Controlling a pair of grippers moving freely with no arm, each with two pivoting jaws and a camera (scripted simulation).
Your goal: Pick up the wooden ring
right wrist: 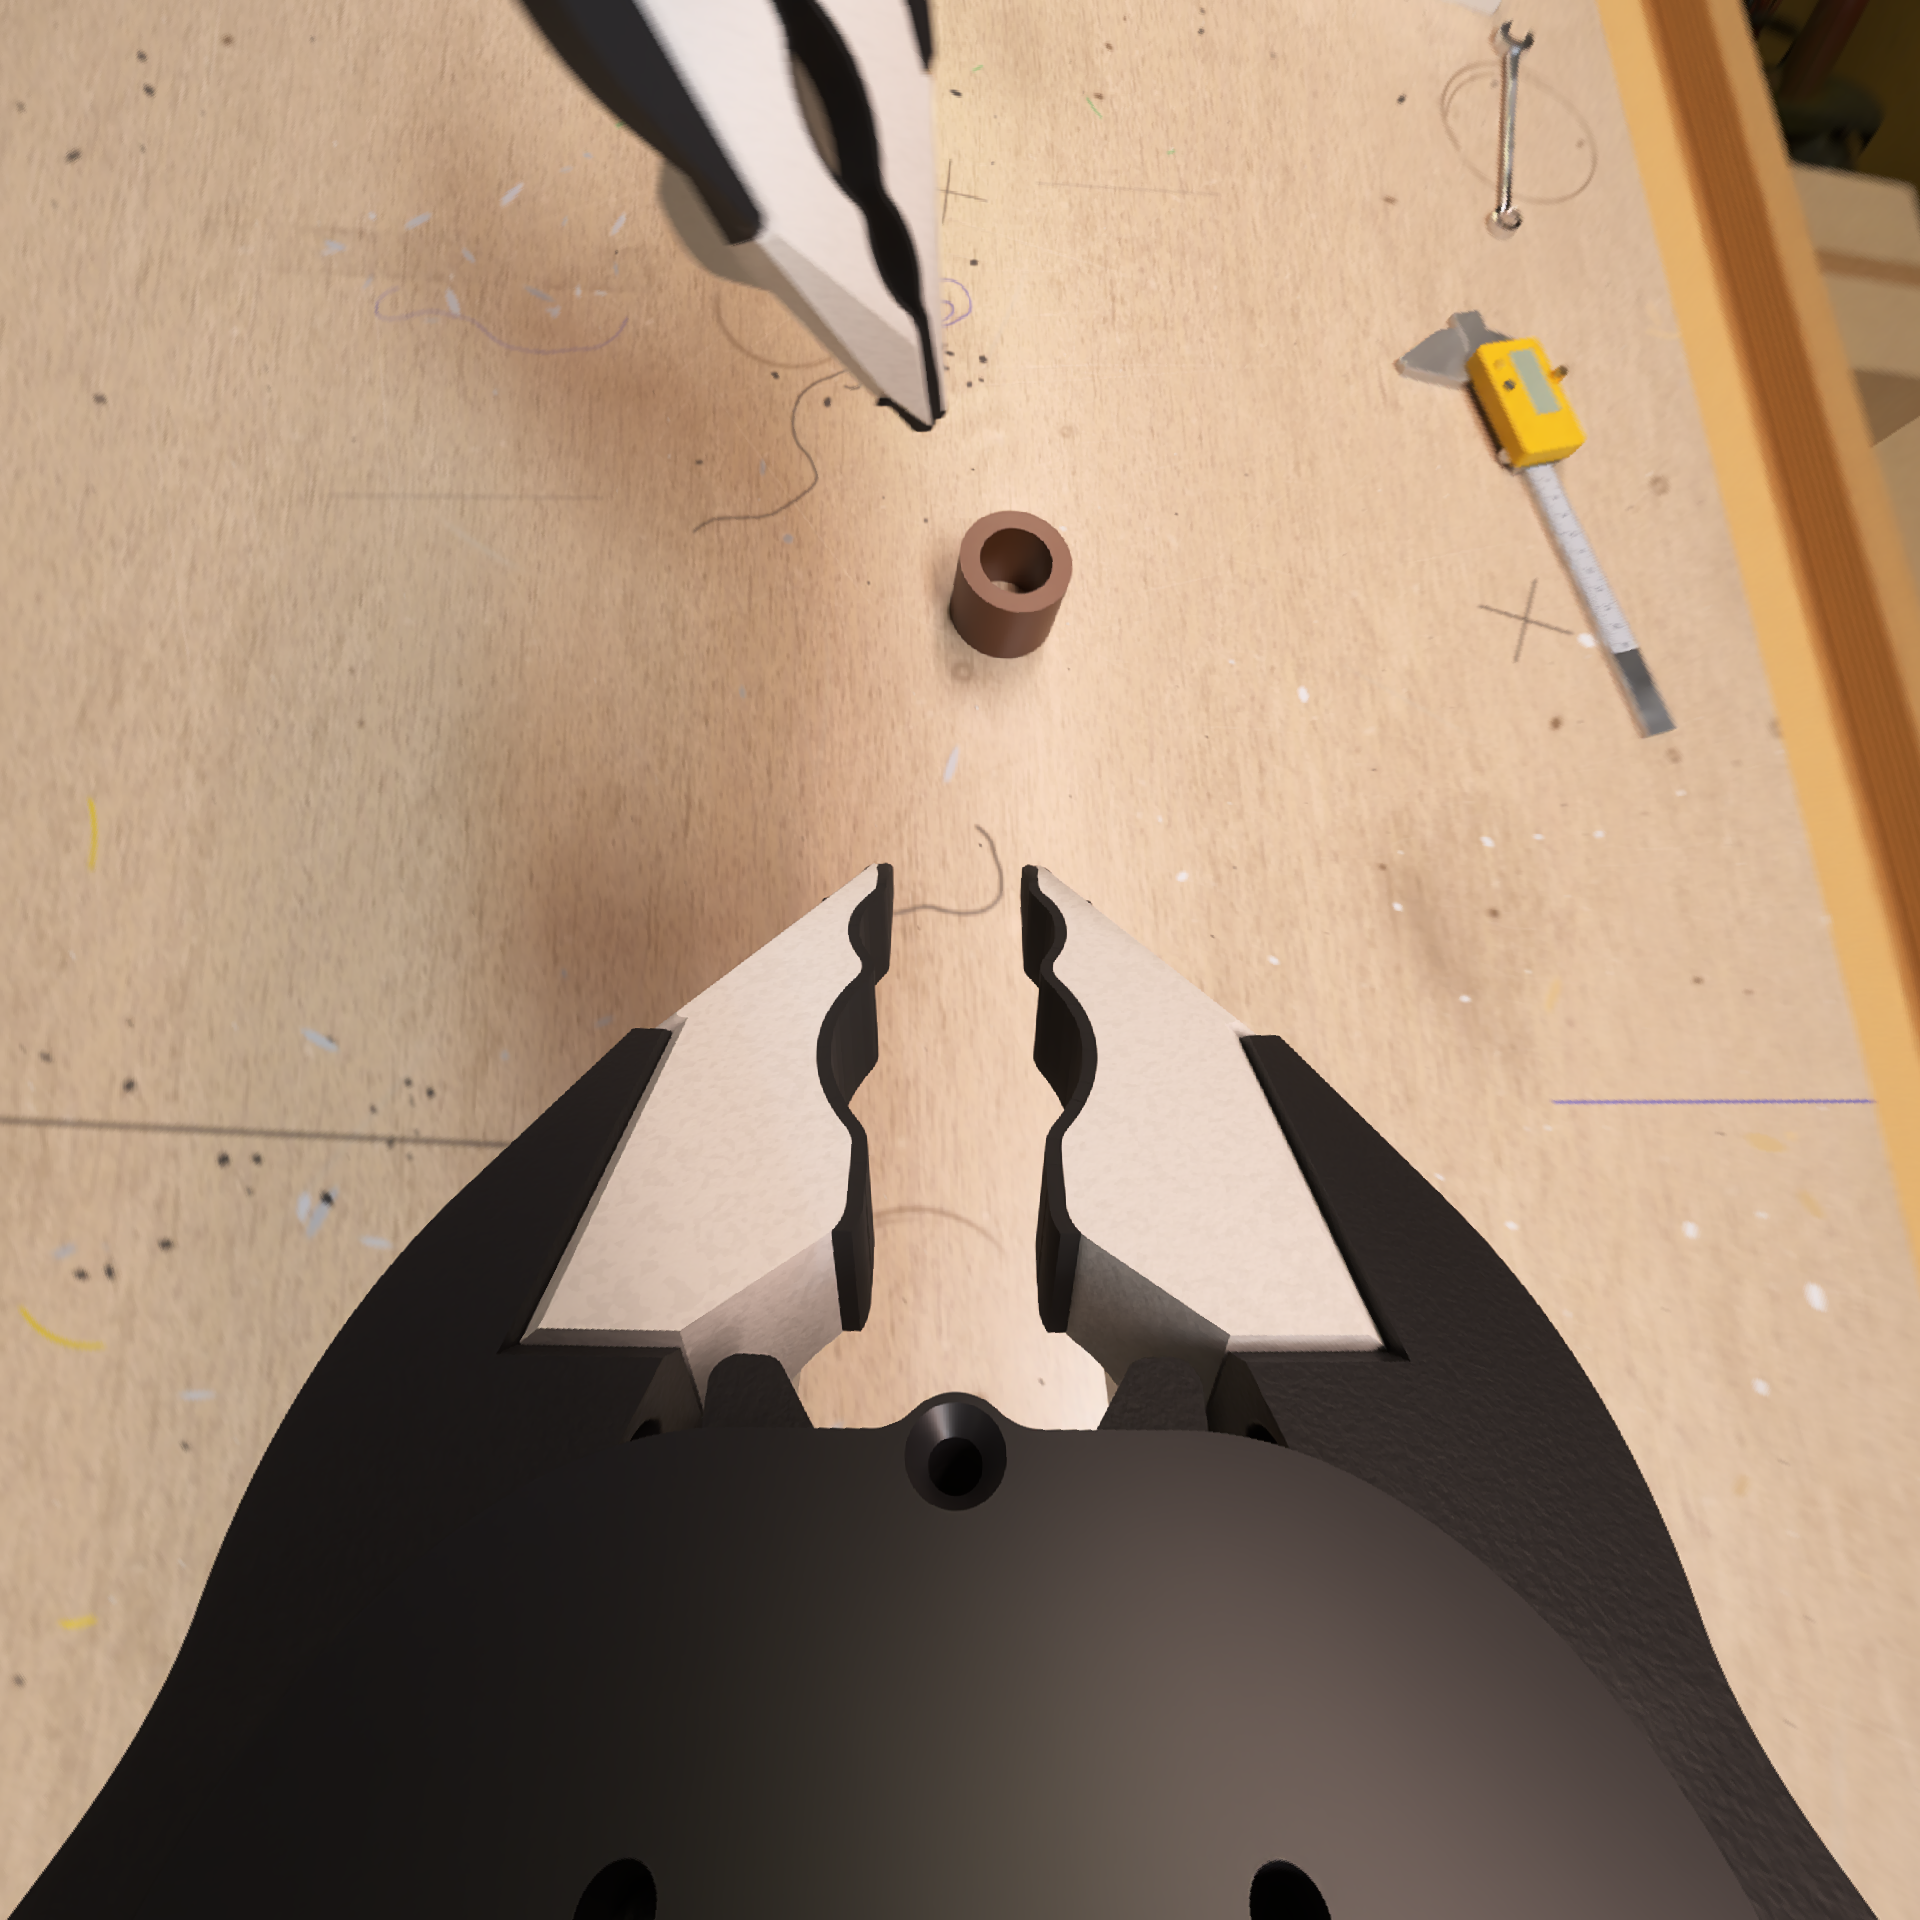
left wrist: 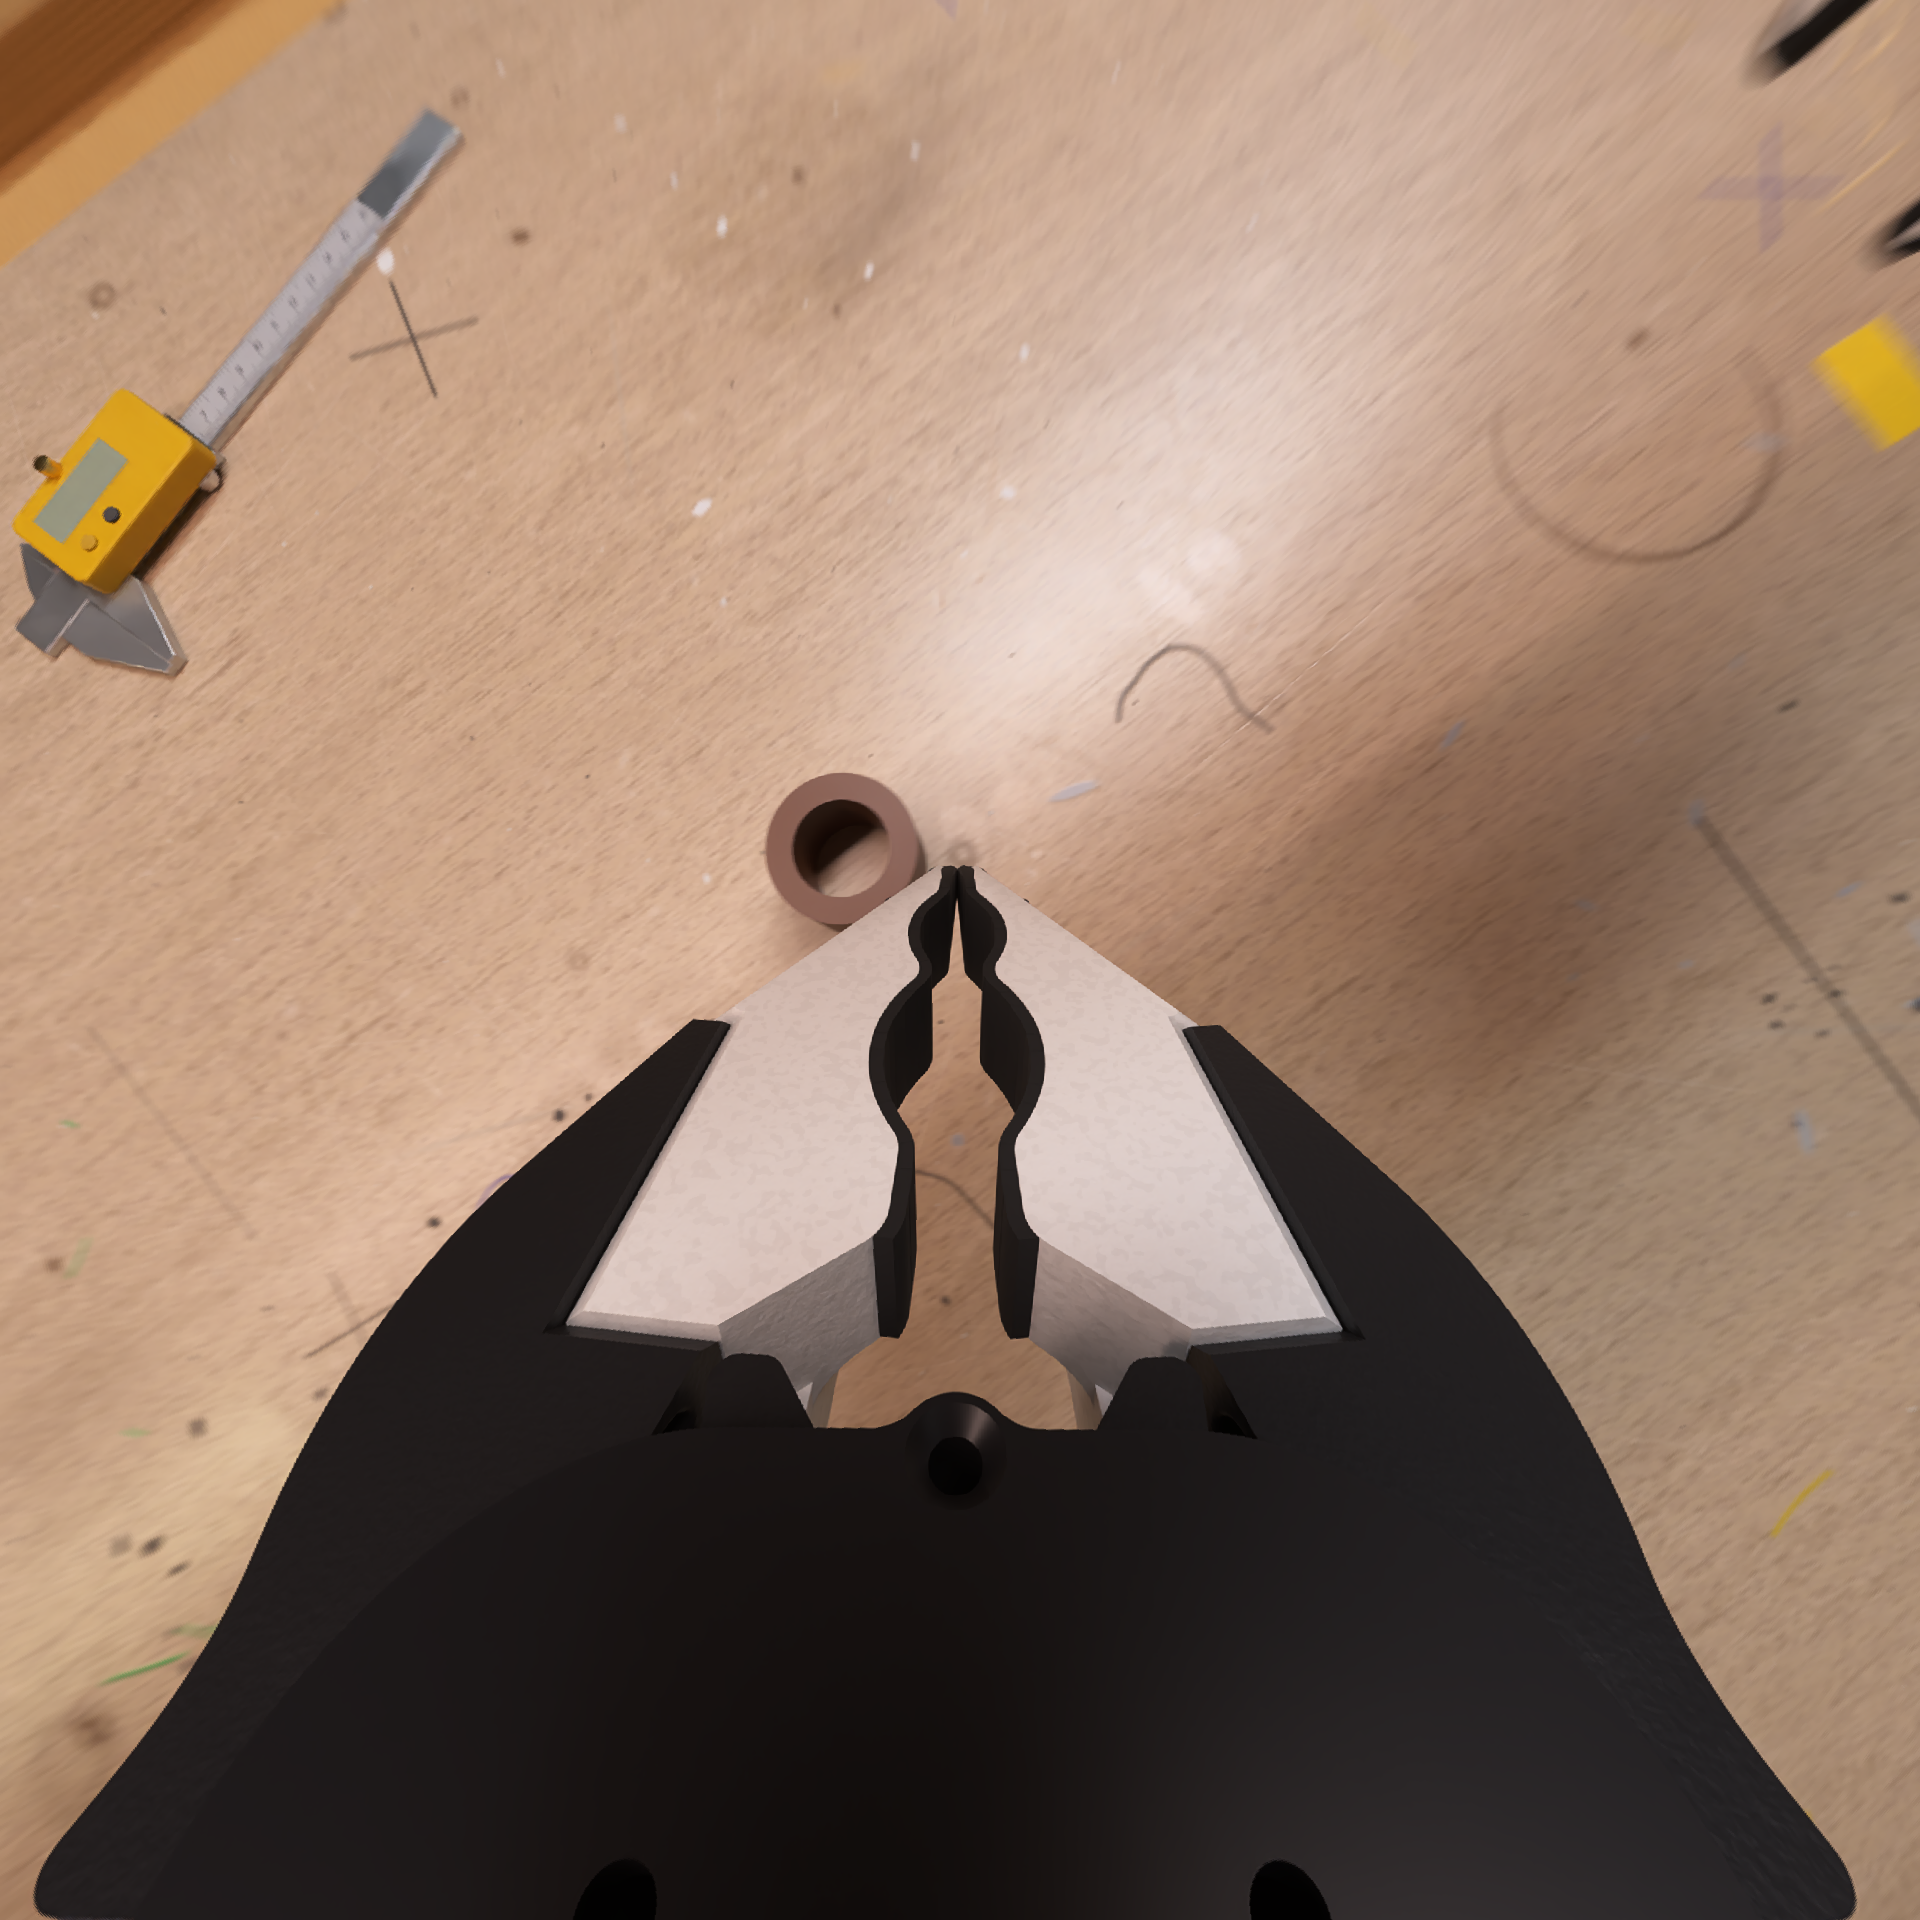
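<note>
The wooden ring (left wrist: 844,862) is a short brown tube standing upright on the wooden bench; it also shows in the right wrist view (right wrist: 1011,582). My left gripper (left wrist: 957,873) is shut and empty, its tips just right of the ring and above it. The left gripper also shows in the right wrist view (right wrist: 920,410), beyond the ring and apart from it. My right gripper (right wrist: 956,883) is open and empty, with the ring straight ahead of its fingers at some distance.
A yellow digital caliper (left wrist: 114,488) lies at the left in the left wrist view, and in the right wrist view (right wrist: 1527,405) near the bench's raised right edge (right wrist: 1766,416). A small spanner (right wrist: 1509,125) lies far right. A yellow block (left wrist: 1875,379) sits at the right edge.
</note>
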